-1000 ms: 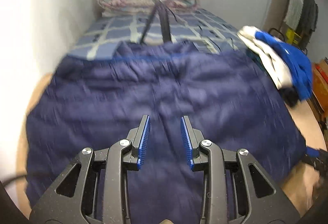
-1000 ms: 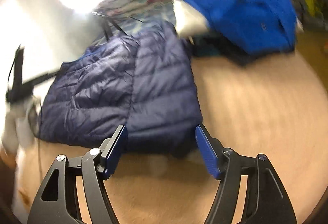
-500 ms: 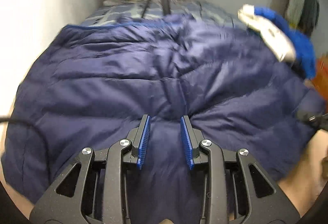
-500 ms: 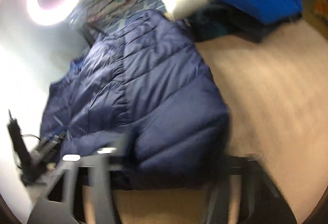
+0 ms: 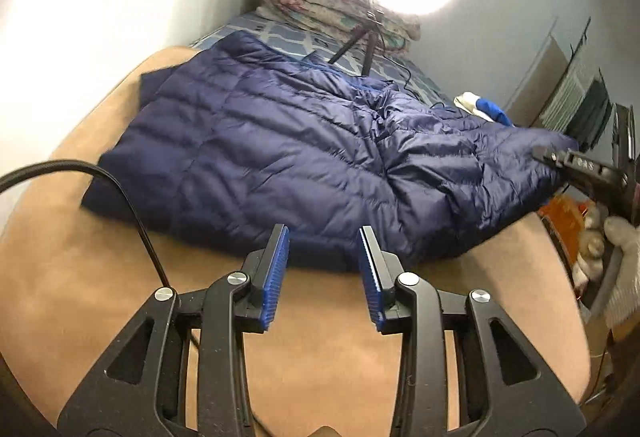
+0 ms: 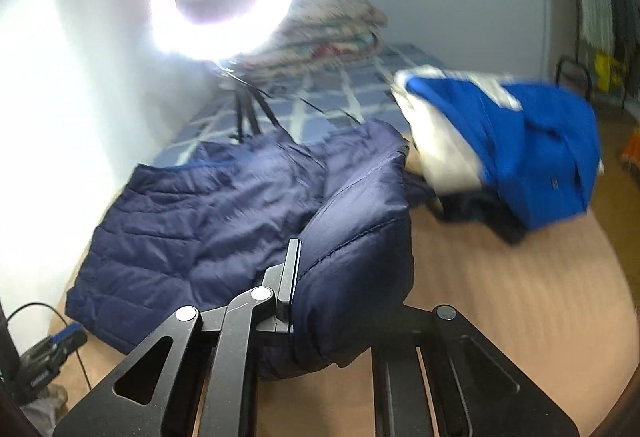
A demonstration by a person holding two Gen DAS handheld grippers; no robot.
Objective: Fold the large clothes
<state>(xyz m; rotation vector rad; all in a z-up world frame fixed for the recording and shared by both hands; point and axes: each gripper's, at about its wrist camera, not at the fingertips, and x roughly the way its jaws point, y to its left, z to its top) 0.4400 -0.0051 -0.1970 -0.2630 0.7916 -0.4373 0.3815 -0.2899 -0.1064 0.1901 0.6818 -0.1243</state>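
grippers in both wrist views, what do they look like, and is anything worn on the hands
Both are black, angular frames with triangular cut-outs and silver pivot bolts. The left gripper has blue ribbed pads, and a black cable runs beside it. The right gripper bears pale lettering. A light knit glove covers that hand.

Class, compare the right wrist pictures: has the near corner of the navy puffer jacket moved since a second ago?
Yes. The navy puffer jacket corner has been lifted off the tan surface, pinched in the closing right gripper.
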